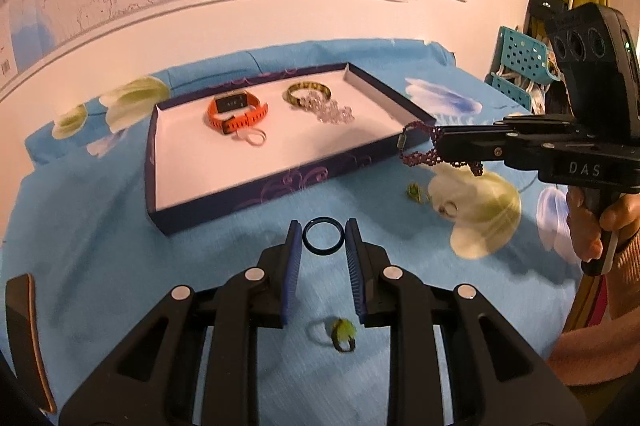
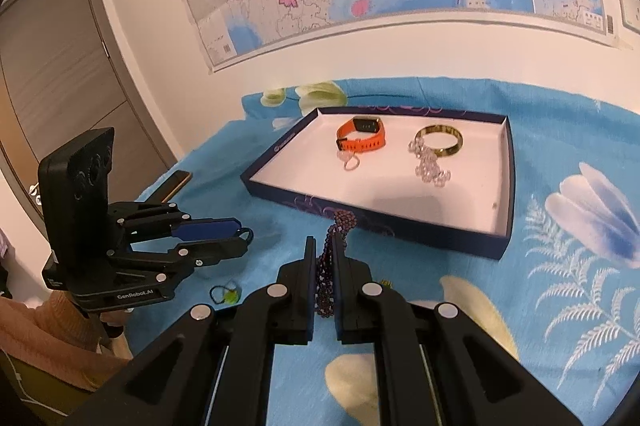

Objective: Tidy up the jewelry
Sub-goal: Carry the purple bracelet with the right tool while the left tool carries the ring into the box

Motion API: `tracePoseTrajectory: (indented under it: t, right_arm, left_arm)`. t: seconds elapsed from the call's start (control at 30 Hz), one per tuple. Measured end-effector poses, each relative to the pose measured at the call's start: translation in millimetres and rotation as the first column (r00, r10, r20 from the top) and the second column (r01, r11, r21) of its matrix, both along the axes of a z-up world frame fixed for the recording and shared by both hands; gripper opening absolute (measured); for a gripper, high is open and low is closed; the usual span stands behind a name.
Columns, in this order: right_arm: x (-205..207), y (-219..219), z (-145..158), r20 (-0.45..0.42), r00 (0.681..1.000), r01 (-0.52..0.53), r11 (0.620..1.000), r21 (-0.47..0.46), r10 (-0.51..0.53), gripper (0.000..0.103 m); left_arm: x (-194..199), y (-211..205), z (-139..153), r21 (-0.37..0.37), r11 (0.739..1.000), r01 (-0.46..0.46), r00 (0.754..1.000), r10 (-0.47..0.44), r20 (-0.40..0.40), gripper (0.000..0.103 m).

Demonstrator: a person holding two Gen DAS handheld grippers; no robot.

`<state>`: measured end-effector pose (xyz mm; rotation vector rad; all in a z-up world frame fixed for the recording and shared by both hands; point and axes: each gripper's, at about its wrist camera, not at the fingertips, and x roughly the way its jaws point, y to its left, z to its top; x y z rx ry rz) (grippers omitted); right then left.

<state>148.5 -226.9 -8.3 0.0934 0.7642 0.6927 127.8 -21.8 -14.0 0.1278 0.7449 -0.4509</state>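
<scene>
four pieces in tray: we count an orange watch [image 1: 234, 112], a gold bangle [image 1: 309, 93], a clear bead bracelet [image 1: 330, 111] and a small clear ring [image 1: 253, 137] lying inside the tray [image 1: 224, 202].
tray position: it sits on the blue floral cloth [image 1: 120, 246], ahead of both grippers, with most of its white floor bare.
left gripper [image 1: 323, 240]: we hold its jaws narrowly apart, closed on a dark blue ring [image 1: 323, 237]; the ring stands between the two blue pads [image 1: 294, 258], pressed from both sides, clear of the cloth.
right gripper [image 2: 325, 262]: its jaws are almost fully closed on a purple beaded bracelet [image 2: 328, 278]; the strand is bunched between the pads and loops out past the tips.
right load position: in the left wrist view the purple beaded bracelet hangs at the tray's near right corner, not yet over the white floor.
left load position: the dark blue ring is short of the tray's front wall.
pieces left on cloth: a green-stone ring [image 1: 343, 334] below the left gripper, a small green piece [image 1: 414, 191] and a metal ring [image 1: 448, 208] near the right gripper.
progress: we judge the task roughly half done; four pieces placed, two in hand, three to fetch.
next requirement: we judge that both loads need carrying over the tray wall before release.
risk: the loose strand may catch on the tray rim.
</scene>
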Motion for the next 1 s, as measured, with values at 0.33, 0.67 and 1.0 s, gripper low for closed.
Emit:
tracePoseTrajectory:
  t: [0.33,0.67,1.0]
  right_arm:
    - [30,-2,4,0.011,1.000,0.009,1.000,-0.014,-0.009,0.006]
    - [62,4,2,0.006,1.000,-0.001,0.999,-0.049,0.001,0.006]
    - [92,14,-11,-0.026,1.000,-0.017,0.996,-0.086,0.015,0.006]
  left_arm:
    - [27,4,12,-0.017,1.000,-0.016,1.000,0.017,0.020,0.023]
    - [62,3,19,-0.016,0.999,-0.046,0.998,0.047,0.035,0.023]
    - [98,0,9,-0.005,0.997,-0.081,0.997,0.081,0.009,0.023]
